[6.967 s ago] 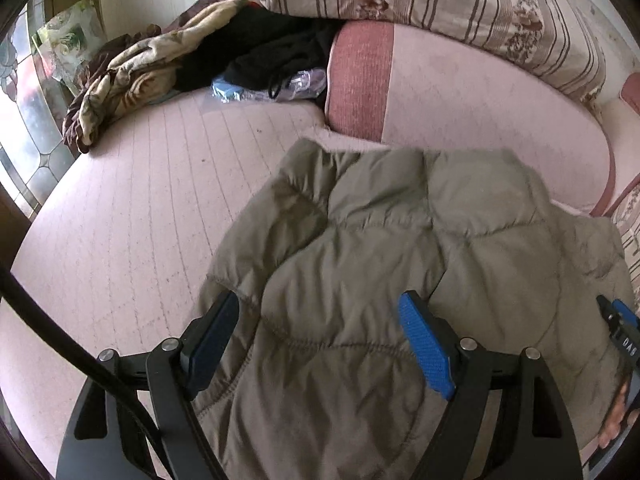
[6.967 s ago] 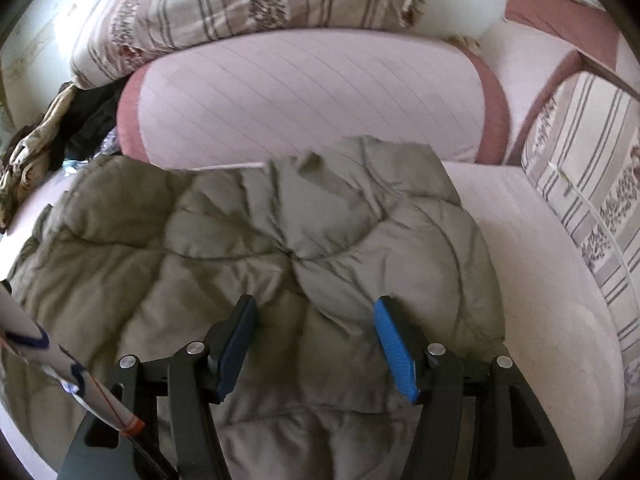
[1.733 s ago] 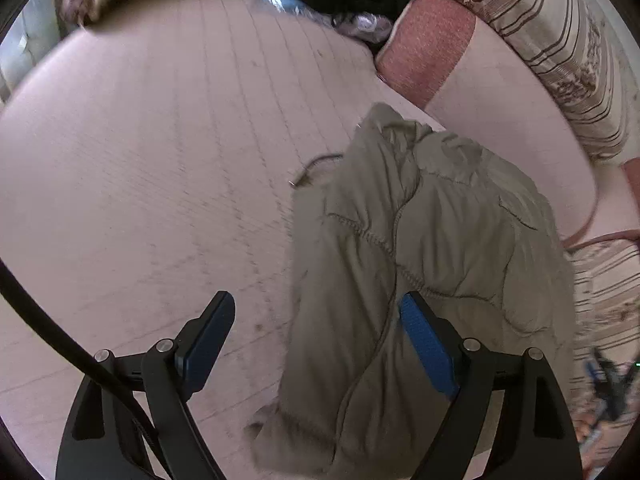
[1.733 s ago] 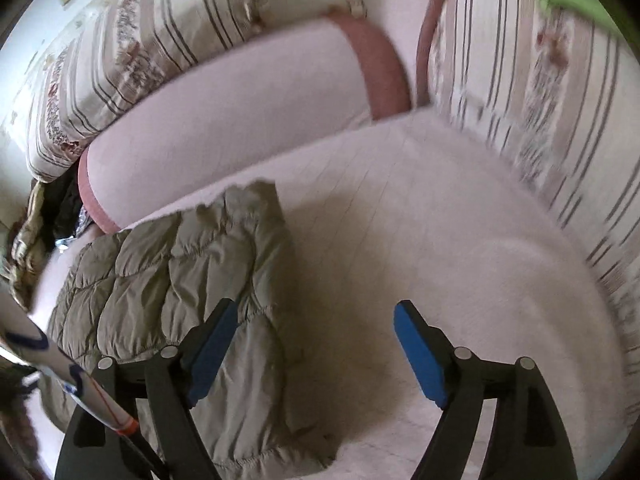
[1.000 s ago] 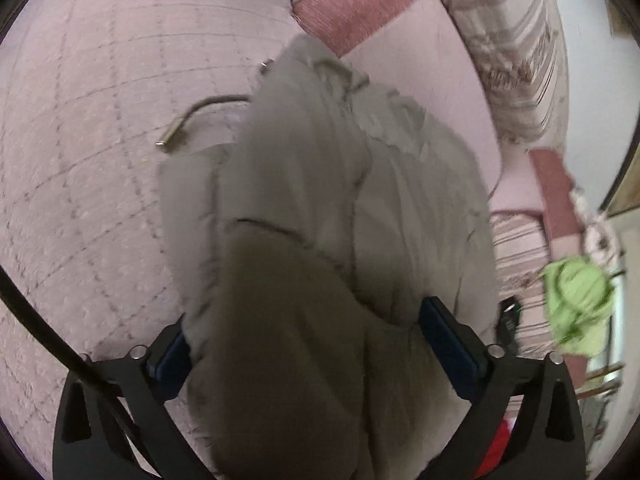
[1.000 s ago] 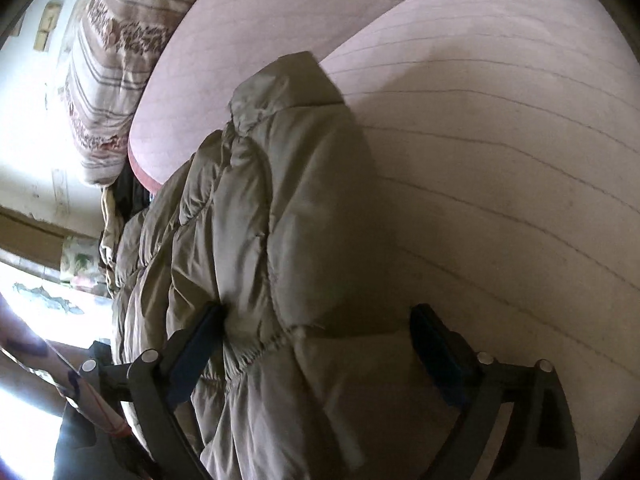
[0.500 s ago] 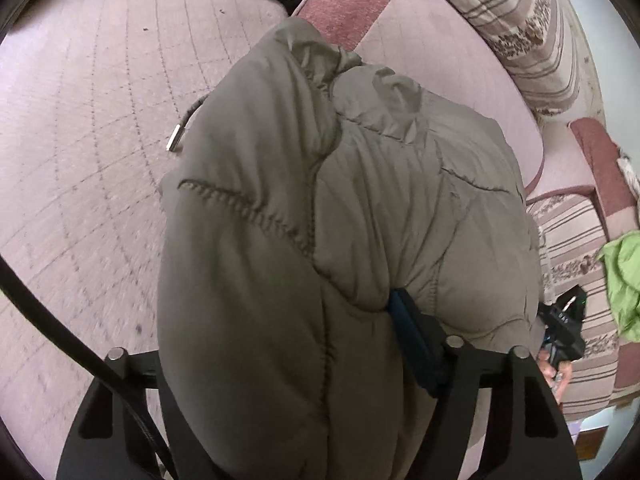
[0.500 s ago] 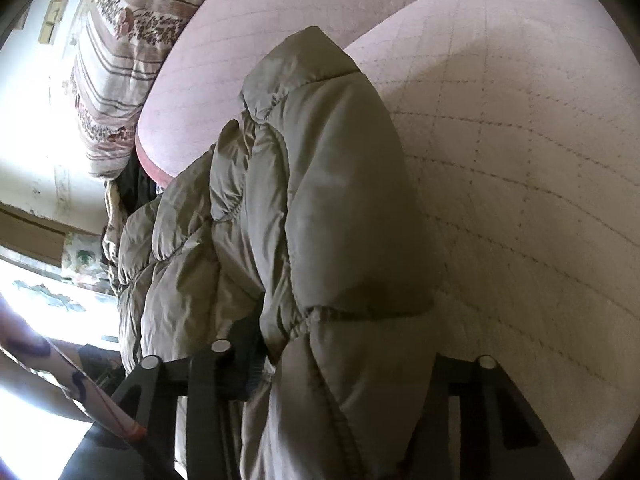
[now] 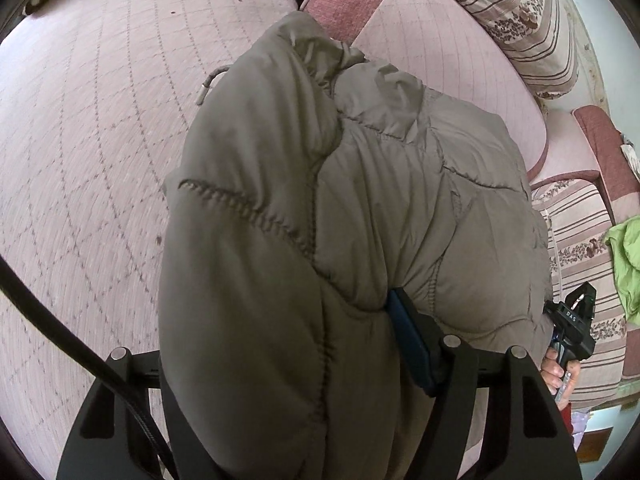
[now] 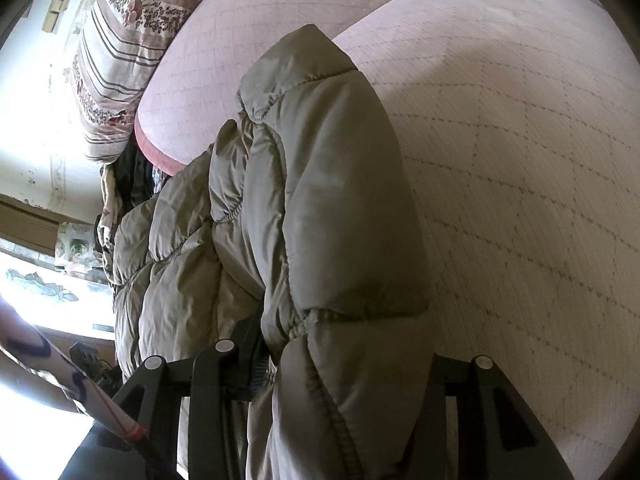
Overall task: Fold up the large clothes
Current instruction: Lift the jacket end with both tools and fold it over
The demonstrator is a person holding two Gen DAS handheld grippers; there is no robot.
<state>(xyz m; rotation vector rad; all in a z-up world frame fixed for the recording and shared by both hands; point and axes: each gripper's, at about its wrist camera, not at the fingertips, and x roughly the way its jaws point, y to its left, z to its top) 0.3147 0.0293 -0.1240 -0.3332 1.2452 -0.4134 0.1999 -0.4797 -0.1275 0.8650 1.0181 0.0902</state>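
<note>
Your left gripper [image 9: 304,344] and right gripper [image 10: 344,360], jaws just closed, each clamp a thick fold of the olive puffer jacket [image 9: 360,208] above the pink sofa [image 9: 88,128].

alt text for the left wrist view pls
The left hand-held gripper is clamped on a thick fold of an olive quilted jacket, which fills most of the view above a pink quilted sofa. The right hand-held gripper shows at the jacket's far edge.
</note>
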